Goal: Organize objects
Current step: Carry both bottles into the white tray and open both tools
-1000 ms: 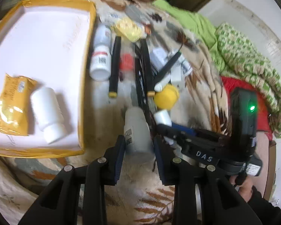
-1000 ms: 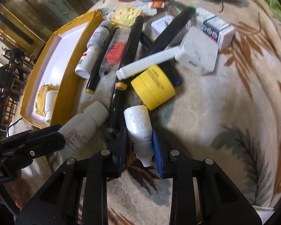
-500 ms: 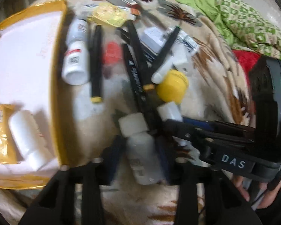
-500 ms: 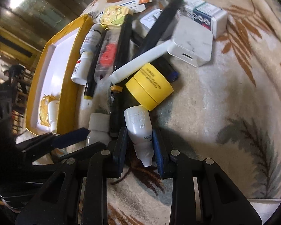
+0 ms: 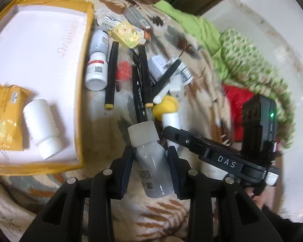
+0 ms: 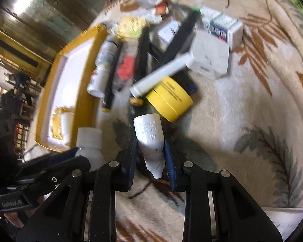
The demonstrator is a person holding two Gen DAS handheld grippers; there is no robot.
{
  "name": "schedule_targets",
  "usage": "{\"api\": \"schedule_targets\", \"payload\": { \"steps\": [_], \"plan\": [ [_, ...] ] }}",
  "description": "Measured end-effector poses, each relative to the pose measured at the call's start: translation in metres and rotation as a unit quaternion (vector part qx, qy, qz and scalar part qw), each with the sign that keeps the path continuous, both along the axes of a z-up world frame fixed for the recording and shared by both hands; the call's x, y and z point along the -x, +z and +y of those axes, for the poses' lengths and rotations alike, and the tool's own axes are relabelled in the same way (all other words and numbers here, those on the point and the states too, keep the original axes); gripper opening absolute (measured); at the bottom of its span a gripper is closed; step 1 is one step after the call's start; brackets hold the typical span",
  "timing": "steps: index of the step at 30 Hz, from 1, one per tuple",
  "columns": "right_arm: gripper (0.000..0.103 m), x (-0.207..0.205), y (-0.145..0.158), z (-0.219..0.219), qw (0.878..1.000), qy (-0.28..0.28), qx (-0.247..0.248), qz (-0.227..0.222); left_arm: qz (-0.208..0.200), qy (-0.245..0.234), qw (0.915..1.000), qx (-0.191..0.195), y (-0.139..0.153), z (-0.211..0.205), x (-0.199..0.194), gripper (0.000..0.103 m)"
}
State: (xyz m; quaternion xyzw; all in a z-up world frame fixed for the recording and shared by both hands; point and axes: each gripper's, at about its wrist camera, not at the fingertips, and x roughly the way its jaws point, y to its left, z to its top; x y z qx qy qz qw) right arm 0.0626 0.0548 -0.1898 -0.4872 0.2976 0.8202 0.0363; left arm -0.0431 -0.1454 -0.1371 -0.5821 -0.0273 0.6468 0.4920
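- Left wrist view: the left gripper (image 5: 150, 159) is pinching a grey bottle (image 5: 151, 163) across its body, the pads pressing on both sides, with the white cap pointing away from the camera toward the clutter.
- The yellow-rimmed tray (image 5: 81, 92) is lying just left of that bottle, already holding a white bottle (image 5: 41, 125) and a yellow packet (image 5: 5, 117); the held bottle's long axis is running roughly parallel to the tray's near wall, so I judge the coming move to be a sideways carry over the rim.
- Right wrist view: the right gripper (image 6: 150, 162) is clamping a small white squeeze tube (image 6: 151, 139), nozzle toward the camera.
- From this tube the tray (image 6: 84, 92) is sitting farther left, beyond the left gripper, so the left hand is the nearer one.
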Motion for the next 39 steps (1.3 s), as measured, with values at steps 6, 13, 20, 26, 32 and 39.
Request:
{"api": "schedule_targets", "payload": {
  "steps": [6, 13, 20, 26, 32, 39],
  "plan": [
    [0.026, 0.009, 0.028, -0.014, 0.999, 0.010, 0.008, 0.044, -0.013, 0.046, 0.9975, -0.052, 0.024, -0.037, 0.024, 0.034],
    [0.026, 0.050, 0.036, -0.062, 0.996, 0.052, 0.034, 0.065, 0.020, 0.131, 0.9896, -0.055, 0.043, -0.094, 0.076, 0.034],
    [0.026, 0.102, 0.035, -0.104, 0.993, 0.097, 0.029, 0.067, 0.075, 0.190, 0.9789, 0.004, 0.045, -0.139, 0.135, 0.034],
    [0.026, 0.142, 0.020, -0.115, 0.994, 0.097, 0.021, 0.046, 0.071, 0.197, 0.9768, 0.046, 0.014, -0.150, 0.177, 0.034],
    [0.026, 0.168, 0.007, -0.127, 0.994, 0.100, -0.030, 0.028, 0.077, 0.178, 0.9792, 0.059, 0.000, -0.128, 0.179, 0.035],
    [0.026, 0.177, -0.006, -0.139, 0.992, 0.104, -0.077, 0.013, 0.087, 0.159, 0.9783, 0.101, -0.017, -0.101, 0.184, 0.035]
  ]
}}
